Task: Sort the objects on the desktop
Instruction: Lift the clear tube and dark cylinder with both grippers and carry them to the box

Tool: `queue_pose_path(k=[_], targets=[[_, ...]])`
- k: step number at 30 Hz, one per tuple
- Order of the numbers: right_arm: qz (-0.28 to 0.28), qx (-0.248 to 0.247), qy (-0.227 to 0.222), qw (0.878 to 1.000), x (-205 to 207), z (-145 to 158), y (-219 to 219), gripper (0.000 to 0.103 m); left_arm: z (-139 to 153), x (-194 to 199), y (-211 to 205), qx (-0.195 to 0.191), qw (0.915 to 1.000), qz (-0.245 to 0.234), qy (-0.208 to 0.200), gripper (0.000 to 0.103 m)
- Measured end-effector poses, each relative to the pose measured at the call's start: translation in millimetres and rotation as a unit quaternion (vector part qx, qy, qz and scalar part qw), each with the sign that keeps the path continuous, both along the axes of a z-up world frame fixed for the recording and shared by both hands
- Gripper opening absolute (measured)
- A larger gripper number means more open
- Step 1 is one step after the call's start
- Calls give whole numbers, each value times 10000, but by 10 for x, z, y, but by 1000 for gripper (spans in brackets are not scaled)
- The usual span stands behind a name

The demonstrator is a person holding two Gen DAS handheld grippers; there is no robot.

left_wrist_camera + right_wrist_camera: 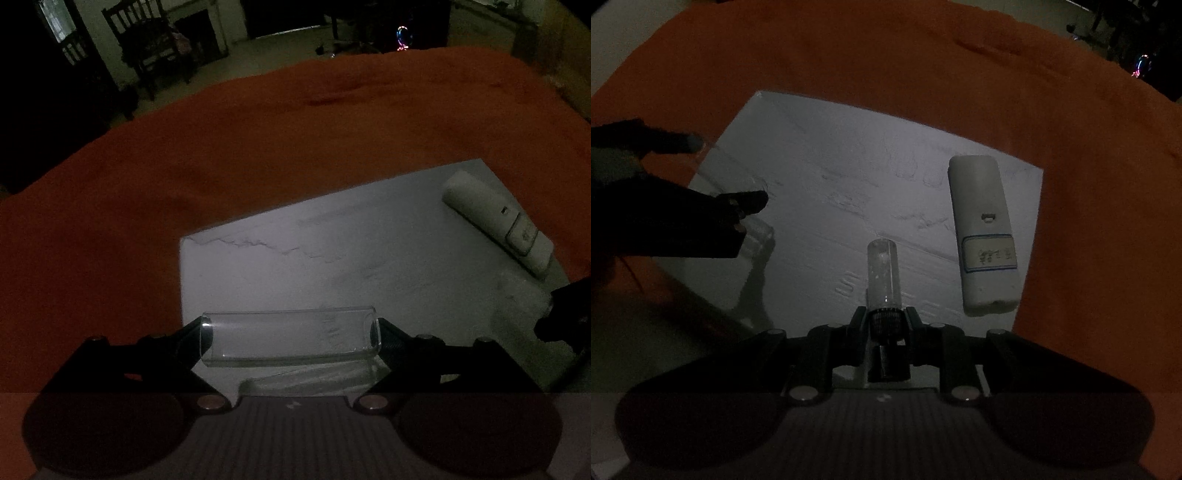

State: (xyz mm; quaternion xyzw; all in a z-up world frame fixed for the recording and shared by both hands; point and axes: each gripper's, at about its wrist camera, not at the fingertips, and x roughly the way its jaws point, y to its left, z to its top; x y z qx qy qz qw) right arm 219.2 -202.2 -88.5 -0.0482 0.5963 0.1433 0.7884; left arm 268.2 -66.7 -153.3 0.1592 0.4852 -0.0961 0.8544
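My left gripper (pixel 290 338) is shut endwise on a clear plastic tube (pixel 288 332), one fingertip against each end. The tube lies crosswise and hangs just above the white board (pixel 332 258), with its shadow beneath it. My right gripper (pixel 885 321) is shut on the black ribbed collar of a small clear vial (pixel 883 269), which points forward over the white board (pixel 831 166). In the right wrist view the left gripper (pixel 727 171) shows at the left edge as a dark shape with the clear tube (pixel 759 230).
A white remote-like device (pixel 984 236) with a blue-edged label lies on the board's right side, also seen as the white device (pixel 495 218). An orange cloth (pixel 258 147) covers the table around the board. A chair (pixel 147 48) stands in the dark room beyond.
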Motion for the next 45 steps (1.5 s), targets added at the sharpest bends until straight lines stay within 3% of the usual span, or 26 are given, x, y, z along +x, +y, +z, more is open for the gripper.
queue_pose_path(k=[8,22,30,38,45], targets=[[-9,59,-180,9998,-113,181,-2,22,161,-141,-6,62,9998,-111,-130,91],[12,348,-567,9978,-513,685,-153,22,702,-457,47,-401,9978,-115,-521,91],[-144,950,-802,9921,-736,1008,-176,22,1077,-836,279,-1261,9900,215,-587,91],[-422,1015,-885,9900,-1036,1088,-165,22,1022,-1194,401,-1543,9853,731,-73,91],[-801,1261,-987,9838,-1443,1130,-210,22,992,-1607,455,-1581,9831,858,-332,91]])
